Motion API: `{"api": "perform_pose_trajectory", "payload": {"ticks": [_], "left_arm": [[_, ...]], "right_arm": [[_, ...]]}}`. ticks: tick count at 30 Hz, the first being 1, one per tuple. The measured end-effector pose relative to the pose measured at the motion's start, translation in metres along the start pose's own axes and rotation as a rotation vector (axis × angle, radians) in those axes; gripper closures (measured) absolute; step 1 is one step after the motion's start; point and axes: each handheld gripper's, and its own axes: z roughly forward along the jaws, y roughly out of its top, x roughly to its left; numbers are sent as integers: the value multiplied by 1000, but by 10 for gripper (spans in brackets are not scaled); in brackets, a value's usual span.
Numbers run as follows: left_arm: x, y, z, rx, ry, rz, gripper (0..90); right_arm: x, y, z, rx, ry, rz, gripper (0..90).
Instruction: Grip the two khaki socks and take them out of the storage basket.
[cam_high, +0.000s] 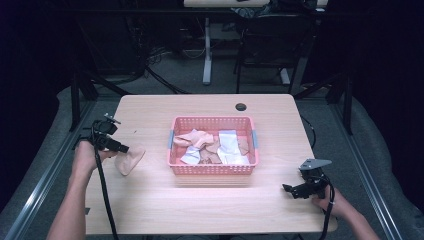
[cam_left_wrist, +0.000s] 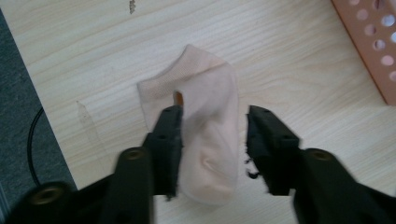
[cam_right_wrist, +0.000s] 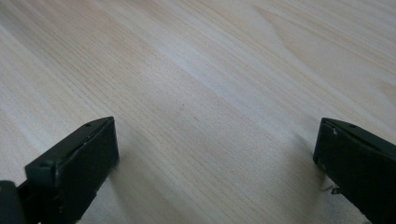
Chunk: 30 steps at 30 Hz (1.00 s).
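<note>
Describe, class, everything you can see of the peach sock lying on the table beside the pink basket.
The peach sock is a short ankle sock of soft, finely ribbed knit, pale peach all over. It lies limp and flat on the wooden table, slightly creased, apart from the basket and to its left in the high view. The left gripper straddles it with jaws open: one jaw touches the sock's edge, while the other stands clear of it with a gap showing. Nothing else touches it.
</note>
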Motion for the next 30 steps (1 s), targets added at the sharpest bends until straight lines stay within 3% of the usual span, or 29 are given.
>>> {"api": "perform_pose_trajectory", "payload": {"ticks": [4, 5, 10, 13, 20, 30], "left_arm": [[-5, 3, -9, -35, -7, 9, 400], [-8, 6, -13, -44, -7, 26, 330], [-20, 16, -23, -94, -29, 67, 233], [-25, 20, -25, -97, -30, 84, 185], [-37, 33, -29, -119, -39, 122, 154], [-58, 53, -34, -109, -42, 197, 130]], "right_arm": [[0, 0, -1, 8, -3, -6, 0], [0, 0, -1, 8, -2, -7, 0], [0, 0, 0, 5, -1, -4, 0], [0, 0, -1, 9, -3, -7, 0], [0, 0, -1, 8, -2, -6, 0], [0, 0, 0, 0, 1, 0, 0]]}}
